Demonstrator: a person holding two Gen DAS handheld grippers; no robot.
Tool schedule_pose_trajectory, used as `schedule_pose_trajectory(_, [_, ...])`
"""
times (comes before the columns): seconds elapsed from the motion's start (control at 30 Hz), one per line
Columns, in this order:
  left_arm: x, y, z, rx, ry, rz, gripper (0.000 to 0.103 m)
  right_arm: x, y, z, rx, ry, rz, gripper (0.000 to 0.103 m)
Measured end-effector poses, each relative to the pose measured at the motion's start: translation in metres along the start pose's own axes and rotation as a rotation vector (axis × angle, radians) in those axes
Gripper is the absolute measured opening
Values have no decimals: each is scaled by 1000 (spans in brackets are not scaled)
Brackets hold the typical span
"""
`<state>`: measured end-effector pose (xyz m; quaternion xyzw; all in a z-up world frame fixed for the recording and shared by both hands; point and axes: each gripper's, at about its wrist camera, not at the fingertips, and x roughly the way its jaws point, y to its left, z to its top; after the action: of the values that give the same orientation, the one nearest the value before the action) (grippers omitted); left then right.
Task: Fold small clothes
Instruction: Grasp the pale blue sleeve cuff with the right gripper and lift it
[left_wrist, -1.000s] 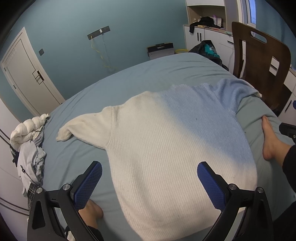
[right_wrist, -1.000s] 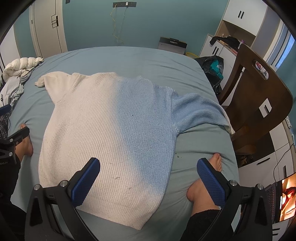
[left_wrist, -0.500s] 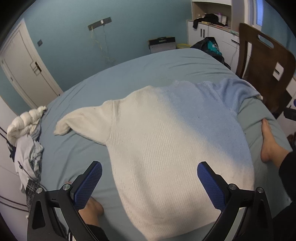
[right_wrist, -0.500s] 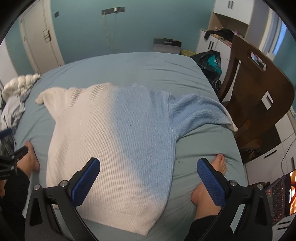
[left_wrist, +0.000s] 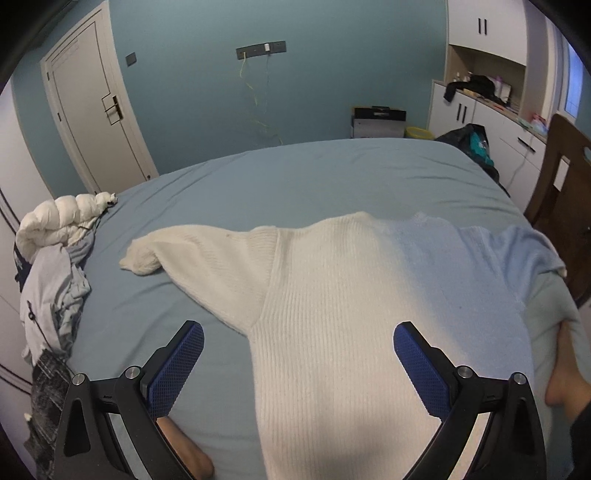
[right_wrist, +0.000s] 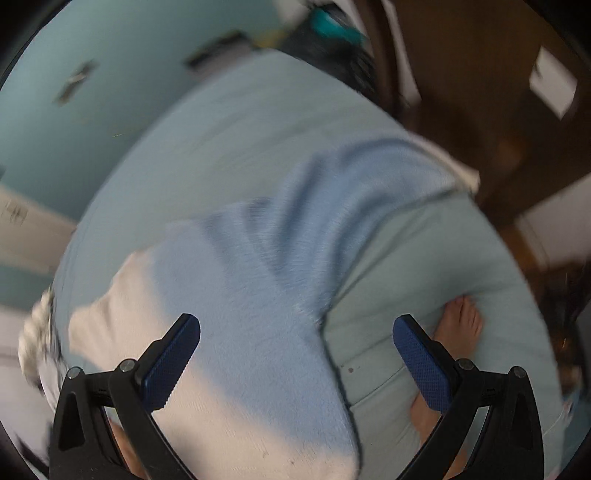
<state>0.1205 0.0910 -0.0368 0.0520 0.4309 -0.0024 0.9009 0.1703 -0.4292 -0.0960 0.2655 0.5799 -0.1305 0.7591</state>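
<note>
Knit sweater (left_wrist: 351, 314) flat on bed (left_wrist: 295, 177), both tools agape

We see a white door (left_wrist: 98, 110) in the teal wall and white cabinets (left_wrist: 480, 74). A brown wooden chair (left_wrist: 561, 192) stands beside the bed (left_wrist: 295, 177).

Left gripper (left_wrist: 298, 360), right gripper (right_wrist: 296, 354): black frames, silver screws, blue textured jaws.

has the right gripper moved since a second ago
Yes. The right gripper has swung right and tilted: the wooden chair now fills the top of its blurred view, and the sweater has slid toward the left.
</note>
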Motion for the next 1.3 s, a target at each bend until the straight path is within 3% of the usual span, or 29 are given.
schedule_pose_trajectory(0.1, [32, -4, -17, 12, 26, 15, 103, 63, -22, 32, 70, 84, -69, 102])
schedule_pose_trajectory(0.23, [61, -15, -37, 85, 89, 45, 103, 136, -47, 73, 149, 103, -110, 100])
schedule_pose_trajectory(0.3, [66, -20, -43, 122, 100, 31, 103, 165, -59, 88, 181, 117, -104, 84])
schedule_pose_trajectory(0.33, [67, -24, -46, 147, 98, 36, 103, 176, -64, 93, 198, 120, -110, 68])
schedule_pose_trajectory(0.37, [66, -25, -46, 163, 94, 39, 103, 189, -72, 98, 226, 116, -117, 61])
schedule_pose_trajectory(0.5, [67, -30, -41, 193, 86, 20, 103, 210, -92, 106, 328, 39, -81, 61])
schedule_pose_trajectory(0.53, [67, -29, -38, 181, 93, 6, 103, 212, -90, 105, 316, 28, -84, 60])
schedule_pose_trajectory(0.57, [68, -28, -36, 170, 96, -2, 103, 211, -85, 104, 281, 15, -100, 50])
schedule_pose_trajectory(0.6, [66, -26, -34, 157, 94, -12, 103, 209, -77, 104, 229, 2, -110, 37])
schedule_pose_trajectory(0.63, [63, -22, -32, 143, 87, -19, 103, 205, -68, 101, 181, -6, -103, 13])
schedule_pose_trajectory(0.73, [51, -13, -32, 131, 46, -5, 103, 177, -35, 88, 86, -55, -156, 12])
schedule_pose_trajectory(0.8, [44, -8, -33, 131, 26, 14, 103, 156, -13, 75, 23, -81, -147, 12])
schedule_pose_trajectory(0.9, [41, -3, -33, 122, 25, 18, 103, 131, 7, 45, -58, -56, -17, 12])
schedule_pose_trajectory(0.97, [39, 0, -31, 116, 24, 23, 103, 123, 15, 30, -131, 20, 126, 25])
schedule_pose_trajectory(1.03, [40, 1, -30, 114, 22, 27, 103, 113, -7, 26, -125, -22, 199, 37])
schedule_pose_trajectory(1.1, [42, 1, -27, 108, 25, 27, 103, 92, -34, 28, -49, -154, 191, 61])
schedule_pose_trajectory(1.13, [44, 0, -26, 106, 28, 22, 103, 80, -56, 30, 24, -240, 170, 88])
schedule_pose_trajectory(1.17, [45, -1, -27, 107, 31, 19, 103, 80, -79, 31, 80, -290, 153, 101])
schedule_pose_trajectory(1.23, [50, -6, -26, 117, 42, 15, 103, 84, -117, 33, 185, -315, 123, 101])
schedule_pose_trajectory(1.3, [52, -9, -26, 123, 45, 14, 103, 105, -150, 32, 270, -257, 96, 99])
